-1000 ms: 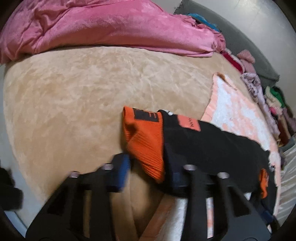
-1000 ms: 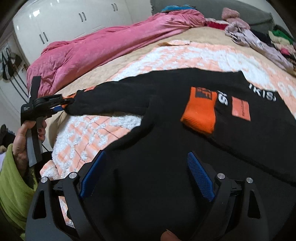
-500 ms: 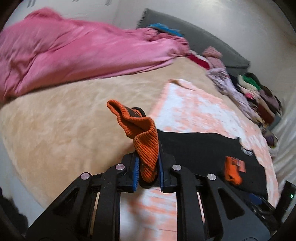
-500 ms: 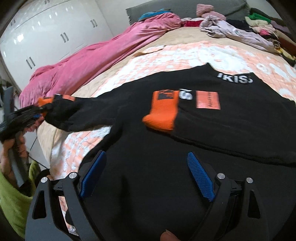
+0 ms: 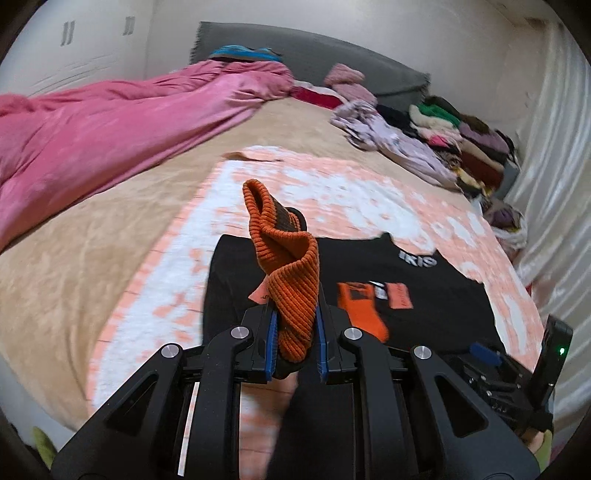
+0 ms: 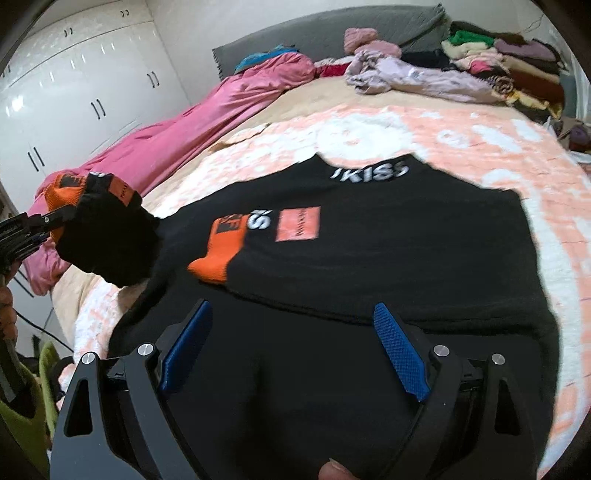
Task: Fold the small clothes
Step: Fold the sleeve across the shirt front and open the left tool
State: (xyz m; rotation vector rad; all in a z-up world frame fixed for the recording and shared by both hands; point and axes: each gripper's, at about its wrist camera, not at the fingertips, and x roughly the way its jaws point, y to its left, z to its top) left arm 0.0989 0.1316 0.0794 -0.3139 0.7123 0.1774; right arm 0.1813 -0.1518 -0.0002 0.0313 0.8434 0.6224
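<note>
In the left wrist view we find the left gripper (image 5: 295, 345) at the bottom centre of the frame, its blue pads (image 5: 272, 343) pinching the orange ribbed cuff (image 5: 291, 291) of a sleeve; the cuff stands up out of the jaws, clear of the bed. The black sleeve hangs down behind the fingers at lower centre, somewhat blurred.

In the right wrist view the right gripper (image 6: 293, 352) fills the bottom of the frame, jaws spread wide with nothing between the pads; it sits over the lower part of the black sweater (image 6: 369, 266). A fingertip shows at the bottom edge.

Beyond it, the sweater lies flat at the centre of the frame on the peach and white blanket (image 6: 461, 136). Its other sleeve is folded across the chest, the second orange cuff (image 6: 218, 251) lying just beside an orange patch (image 6: 297, 224). White lettering (image 6: 369, 171) marks the neck at the far edge. At the left of this frame the lifted sleeve hangs from the left gripper, raised above the blanket.

Further back, a pink duvet (image 6: 177, 140) runs along the upper left, on the beige bedcover (image 6: 306, 96). A heap of assorted clothes (image 6: 498, 70) occupies the upper right, against a grey headboard (image 6: 369, 22). White wardrobe doors (image 6: 81, 92) close off the upper left corner.
</note>
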